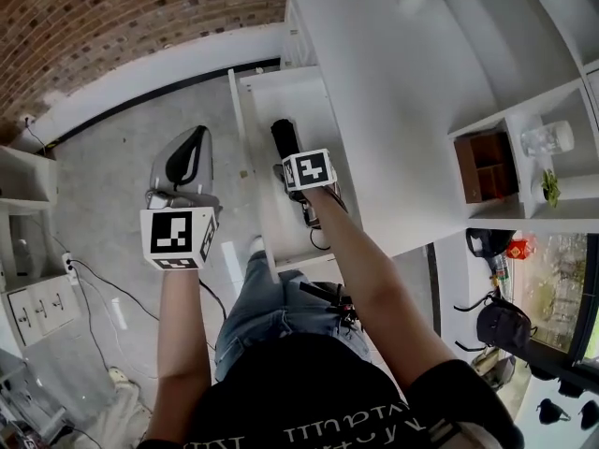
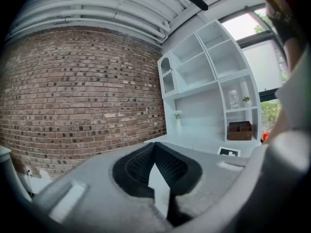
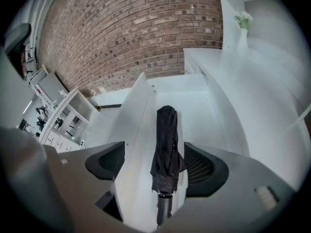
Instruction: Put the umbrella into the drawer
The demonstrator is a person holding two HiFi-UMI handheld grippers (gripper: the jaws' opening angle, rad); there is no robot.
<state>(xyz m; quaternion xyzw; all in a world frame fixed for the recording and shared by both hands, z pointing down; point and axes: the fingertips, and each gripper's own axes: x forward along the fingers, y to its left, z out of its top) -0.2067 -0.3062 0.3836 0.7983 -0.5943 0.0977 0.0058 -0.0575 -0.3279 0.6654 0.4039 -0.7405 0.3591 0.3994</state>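
Observation:
A folded black umbrella (image 1: 284,138) lies lengthwise in the pulled-out white drawer (image 1: 271,96), its handle end nearest me. In the right gripper view the umbrella (image 3: 166,140) rests on the drawer floor (image 3: 199,113), below and between the jaws. My right gripper (image 3: 155,160) hangs open above it, pads wide apart and clear of the fabric. Its marker cube (image 1: 309,169) sits over the drawer in the head view. My left gripper (image 1: 198,137) is held out over the floor, left of the drawer. Its jaws (image 2: 154,150) are shut on nothing.
The drawer belongs to a white cabinet (image 1: 402,101) on the right. Shelves beyond it hold a brown box (image 1: 485,165) and a glass jar (image 1: 547,138). A vase of flowers (image 3: 242,30) stands on the cabinet top. Cables (image 1: 103,279) run across the grey floor on the left.

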